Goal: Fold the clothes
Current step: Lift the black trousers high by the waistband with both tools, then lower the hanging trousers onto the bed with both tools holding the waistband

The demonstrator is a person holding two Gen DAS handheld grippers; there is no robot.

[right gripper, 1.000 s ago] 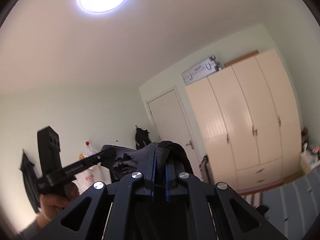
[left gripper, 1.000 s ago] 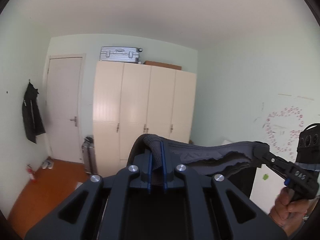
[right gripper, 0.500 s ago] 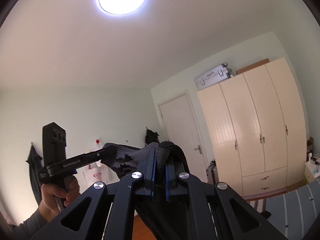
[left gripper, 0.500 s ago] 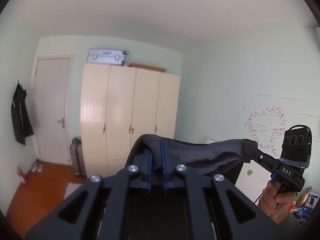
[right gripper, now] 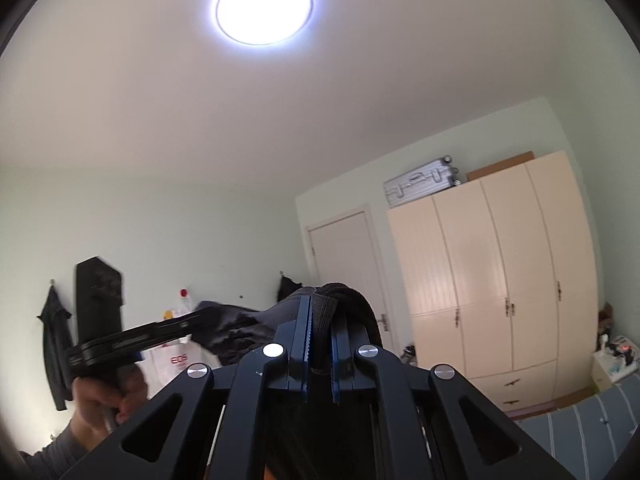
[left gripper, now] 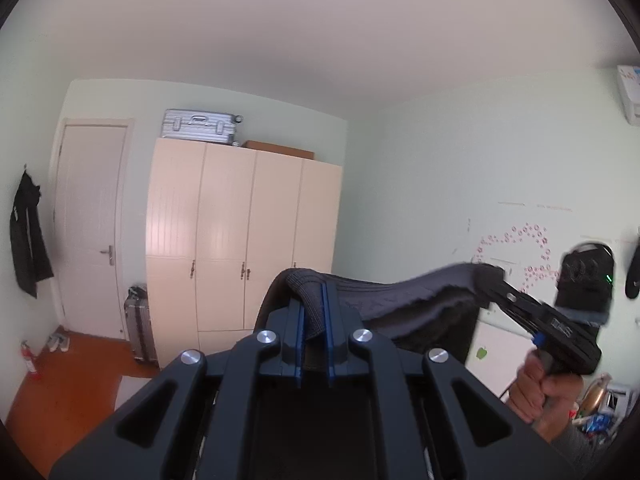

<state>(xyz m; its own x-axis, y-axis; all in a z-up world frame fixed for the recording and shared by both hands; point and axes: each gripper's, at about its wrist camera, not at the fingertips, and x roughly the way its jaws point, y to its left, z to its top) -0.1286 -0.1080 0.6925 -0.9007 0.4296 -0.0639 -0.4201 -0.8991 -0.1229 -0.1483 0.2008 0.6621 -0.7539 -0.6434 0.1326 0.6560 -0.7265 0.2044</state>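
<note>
Both hands are carrying the dark garment (left gripper: 400,292) higher, the wardrobe (left gripper: 244,240) sliding toward 9 o'clock. Left claw (left gripper: 314,312) and right claw (right gripper: 319,332) are each clamping nearly closed on a ribbed edge (fabric stretching between them, toward 3 o'clock in the left view).

I am working in a home bedroom. A cream four-door wardrobe (left gripper: 244,248) fills the far wall, with a silver suitcase (left gripper: 199,126) and a flat cardboard box (left gripper: 278,149) stored on top. Beside it I see a white door (left gripper: 91,232), a dark jacket (left gripper: 28,240) hanging from a wall hook, and shoes (left gripper: 59,343) on the orange wood floor (left gripper: 60,384). A striped bedcover (right gripper: 580,420) and a round ceiling lamp (right gripper: 264,7) show in my right view.
</note>
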